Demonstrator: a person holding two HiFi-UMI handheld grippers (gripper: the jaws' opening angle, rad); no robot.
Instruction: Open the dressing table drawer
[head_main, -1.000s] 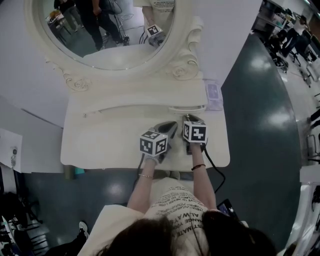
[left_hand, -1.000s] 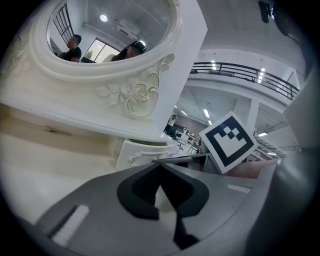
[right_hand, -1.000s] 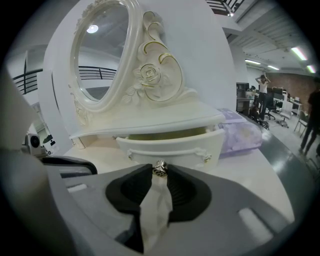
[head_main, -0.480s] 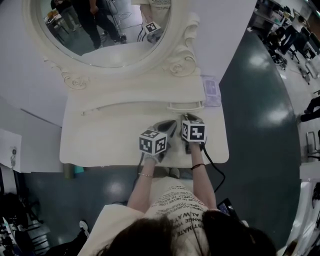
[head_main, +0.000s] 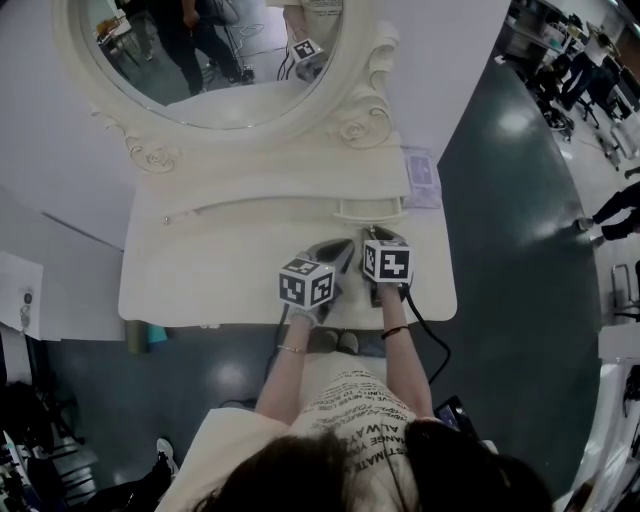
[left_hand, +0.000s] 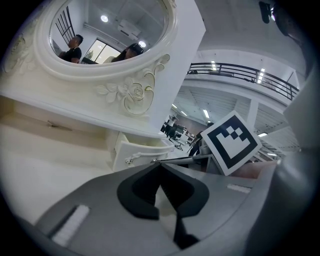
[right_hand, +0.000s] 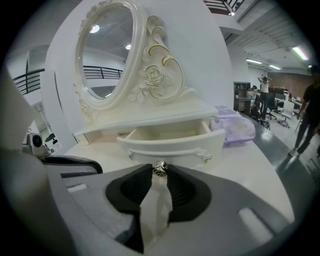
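Observation:
The cream dressing table (head_main: 200, 270) carries a small drawer (right_hand: 172, 145) under its mirror shelf, at the right. The drawer stands pulled out, and its hollow inside shows in the right gripper view. My right gripper (right_hand: 159, 172) is shut on the drawer's small metal knob (right_hand: 159, 168), which sits between the two tips. In the head view the drawer (head_main: 370, 210) lies just ahead of the right gripper (head_main: 373, 234). Beside it on the left, my left gripper (head_main: 344, 250) hovers over the tabletop. Its tips (left_hand: 159, 166) meet with nothing between them.
An oval mirror (head_main: 210, 50) in a carved frame rises behind the shelf. A purple packet (head_main: 421, 180) lies at the table's right rear corner. A long, narrow drawer front (head_main: 260, 205) runs along the shelf to the left. Dark floor (head_main: 520, 260) surrounds the table.

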